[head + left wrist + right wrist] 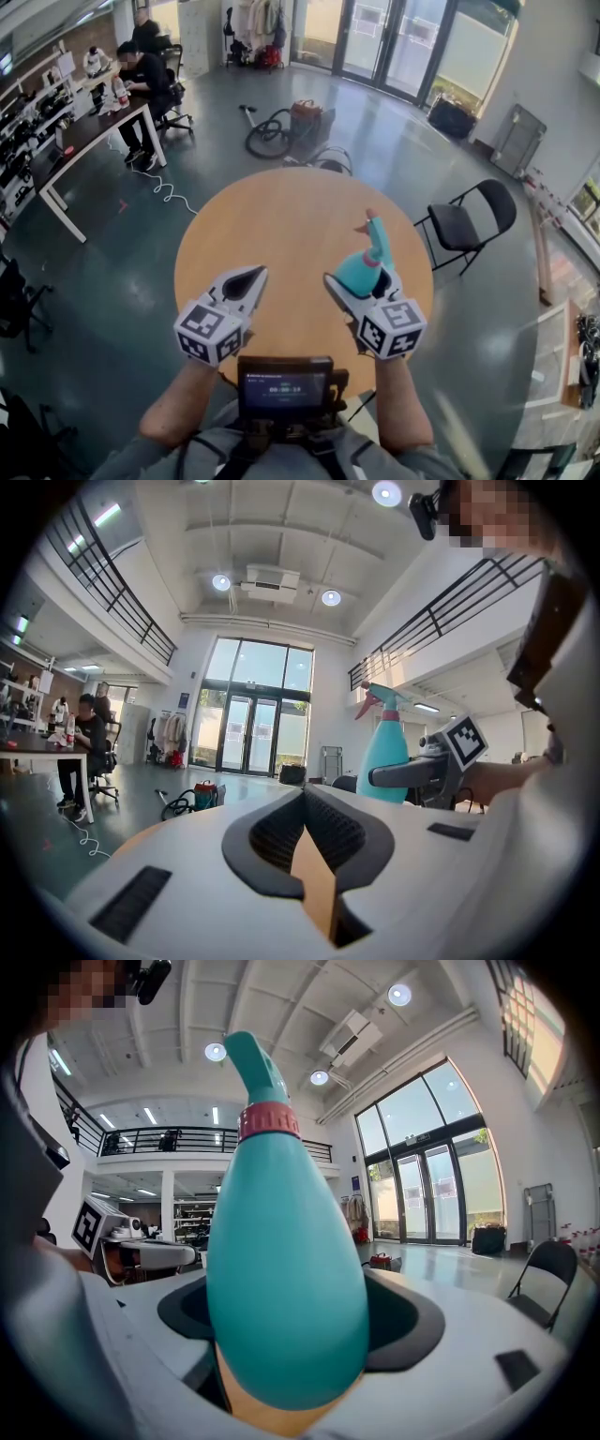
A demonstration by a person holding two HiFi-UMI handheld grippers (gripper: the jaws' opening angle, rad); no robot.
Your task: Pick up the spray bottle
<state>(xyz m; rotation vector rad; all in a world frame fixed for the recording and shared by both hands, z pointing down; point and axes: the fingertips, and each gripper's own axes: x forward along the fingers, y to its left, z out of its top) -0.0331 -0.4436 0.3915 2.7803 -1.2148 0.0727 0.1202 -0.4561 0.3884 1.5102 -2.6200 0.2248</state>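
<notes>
Teal spray bottle (367, 265), head view: upright at the surface's (281, 216) four o'clock, pinched in the right claw (359, 281). Left gripper view: left claw (305, 803) pressed together, empty. Right gripper view: jaws grip its rounded belly; that slick curve may slip free.

The round surface (281, 211) lies open across its far and left parts. Near right, the spray bottle (367, 266) clamped in the right tool (354, 281) blocks the way, left tool (251, 277) alongside.
</notes>
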